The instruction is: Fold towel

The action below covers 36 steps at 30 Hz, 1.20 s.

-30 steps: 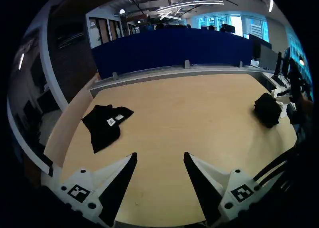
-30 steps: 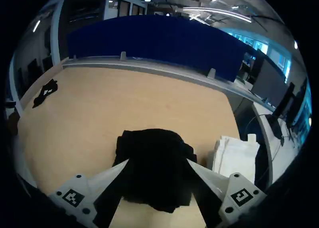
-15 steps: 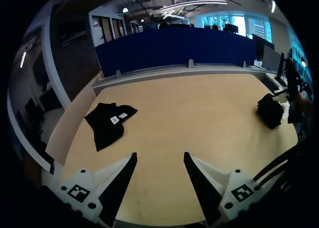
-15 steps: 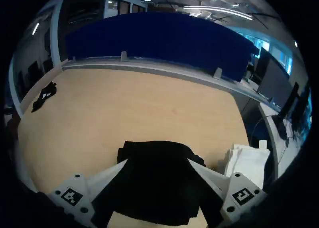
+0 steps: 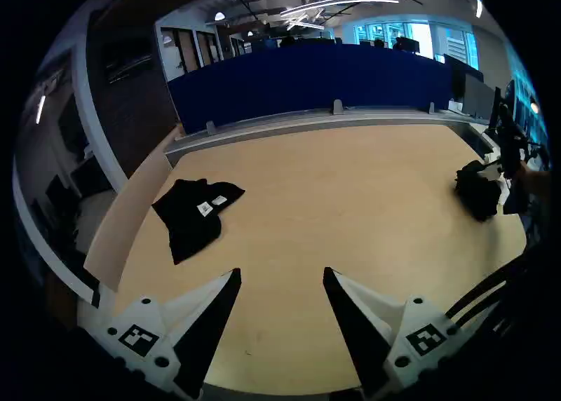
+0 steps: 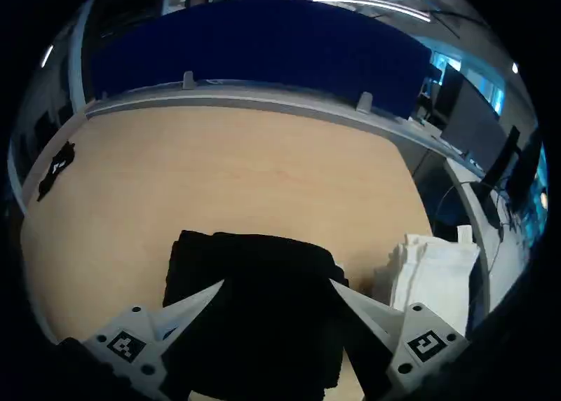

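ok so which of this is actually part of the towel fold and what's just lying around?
Job: black towel pile, between the fingers of the open right claw; left claw, open over the table.
Lying about: white folded stack beside the pile; black cloth with tags, across the table; monitors.

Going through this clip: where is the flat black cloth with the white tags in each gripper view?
Left gripper view: the black cloth lies on the table, left of centre, near its left edge.
Right gripper view: the same cloth looks small, at the table's far left edge.
Shared landmark: the blue partition along the table's far side.
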Motion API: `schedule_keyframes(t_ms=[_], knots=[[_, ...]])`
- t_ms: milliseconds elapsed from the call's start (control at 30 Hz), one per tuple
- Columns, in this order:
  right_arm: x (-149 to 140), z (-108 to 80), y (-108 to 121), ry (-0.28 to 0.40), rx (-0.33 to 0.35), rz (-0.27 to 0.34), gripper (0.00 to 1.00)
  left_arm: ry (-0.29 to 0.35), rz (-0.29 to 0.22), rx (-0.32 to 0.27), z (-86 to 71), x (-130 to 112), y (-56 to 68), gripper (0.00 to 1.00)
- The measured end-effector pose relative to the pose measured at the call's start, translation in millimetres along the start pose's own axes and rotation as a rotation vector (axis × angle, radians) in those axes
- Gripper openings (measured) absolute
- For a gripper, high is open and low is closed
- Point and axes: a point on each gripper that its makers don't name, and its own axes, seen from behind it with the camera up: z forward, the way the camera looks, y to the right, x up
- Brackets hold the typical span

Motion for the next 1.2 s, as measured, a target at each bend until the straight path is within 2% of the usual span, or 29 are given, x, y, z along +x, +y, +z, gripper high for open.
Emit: schedule_keyframes(t_ms=[400, 500, 800, 967, 1200], knots=[[-9.9, 12.2, 6.5, -0.015, -0.002, 0.038, 0.96, 0.000, 0.001, -0.008, 0.4, 1.3, 2.2, 0.86], [-5.5, 9.2, 4.1, -0.008, 0.001, 0.050, 0.96, -0.001, -0.002, -0.009, 0.7, -0.6, 1.5, 0.86], [16.6, -30.4, -11.5, 0.083, -0.007, 0.050, 0.95, 0.003, -0.004, -0.016, 3.0, 1.9, 0.8, 0.86], [7.0, -48.2, -21.5, 0.106, -0.022, 0.045, 0.95, 0.005, -0.001, -0.028, 3.7, 2.4, 4.4, 0.86], [-15.7, -59.2, -26.8, 0.097, -0.044, 0.057, 0.95, 0.010, 0.006, -0.033, 3.5, 4.0, 5.9, 0.86]])
